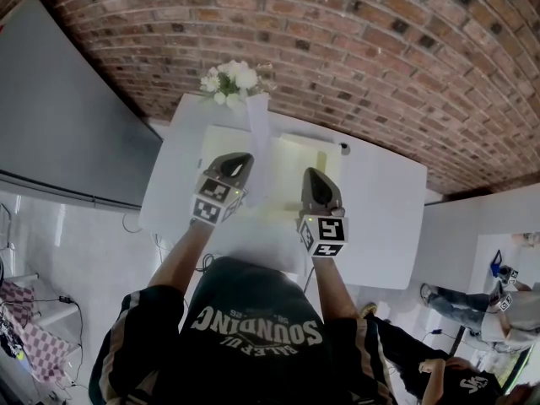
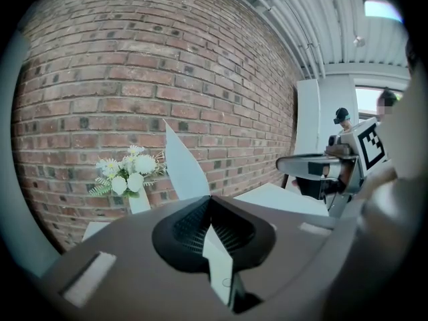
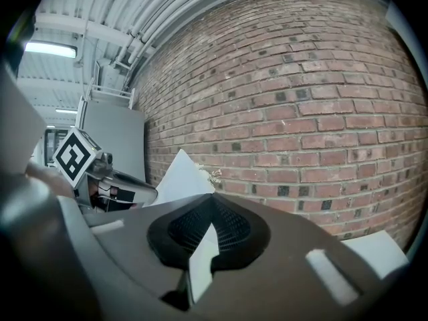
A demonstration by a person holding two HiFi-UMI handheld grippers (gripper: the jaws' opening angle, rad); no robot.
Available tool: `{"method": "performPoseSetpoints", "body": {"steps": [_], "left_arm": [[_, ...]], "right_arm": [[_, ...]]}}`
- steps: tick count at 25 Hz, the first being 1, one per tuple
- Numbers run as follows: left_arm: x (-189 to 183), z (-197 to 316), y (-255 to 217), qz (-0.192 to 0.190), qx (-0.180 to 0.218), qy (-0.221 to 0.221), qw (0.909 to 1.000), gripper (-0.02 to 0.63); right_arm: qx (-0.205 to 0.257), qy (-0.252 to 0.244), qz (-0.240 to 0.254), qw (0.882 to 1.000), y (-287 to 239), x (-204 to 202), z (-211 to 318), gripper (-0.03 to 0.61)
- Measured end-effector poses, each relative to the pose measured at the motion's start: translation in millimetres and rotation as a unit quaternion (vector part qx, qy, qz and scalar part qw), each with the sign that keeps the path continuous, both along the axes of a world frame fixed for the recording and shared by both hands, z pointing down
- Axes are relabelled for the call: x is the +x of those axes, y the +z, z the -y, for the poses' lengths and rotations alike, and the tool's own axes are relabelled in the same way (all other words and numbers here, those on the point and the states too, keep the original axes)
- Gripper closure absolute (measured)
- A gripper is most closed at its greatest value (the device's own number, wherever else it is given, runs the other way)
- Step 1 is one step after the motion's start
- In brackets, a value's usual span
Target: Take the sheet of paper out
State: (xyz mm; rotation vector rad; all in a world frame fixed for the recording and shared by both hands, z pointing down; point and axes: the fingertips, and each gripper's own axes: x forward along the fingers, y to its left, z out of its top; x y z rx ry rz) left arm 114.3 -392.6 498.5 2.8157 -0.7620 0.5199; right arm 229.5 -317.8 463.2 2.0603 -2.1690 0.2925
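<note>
Behind the white table (image 1: 380,218) a brick wall (image 1: 337,40) is filling the background, and a pale yellow folder (image 1: 295,163) is lying flat on the tabletop. You are holding the sheet of paper (image 1: 258,142) up above that folder. The left gripper (image 1: 239,160) and the right gripper (image 1: 312,175) are both clamping it, with a white sliver showing between each pair of closed jaws. The sheet is standing on edge between the two grippers, nearer the left one. Its long axis is running away from you toward the flowers (image 1: 229,80), and its far corner is pointing up at the wall. By my reading it is already free, so the coming move is hinging on carrying it clear of the folder.
</note>
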Motion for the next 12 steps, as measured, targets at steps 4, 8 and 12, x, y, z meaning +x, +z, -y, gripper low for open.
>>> {"method": "performPoseSetpoints", "body": {"steps": [4, 8, 12], "left_arm": [[0.2, -1.2, 2.7, 0.002, -0.003, 0.001, 1.0000, 0.601], [1.9, -2.2, 3.5, 0.004, -0.004, 0.006, 1.0000, 0.602], [0.7, -2.2, 5.7, 0.003, -0.007, 0.005, 1.0000, 0.602]], "right_arm": [[-0.002, -0.002, 0.002, 1.000, 2.0, -1.1, 0.6, 0.583], [-0.005, -0.003, 0.002, 1.000, 3.8, -1.3, 2.3, 0.583], [-0.007, -0.006, 0.001, 1.000, 5.4, -2.0, 4.9, 0.583]]}}
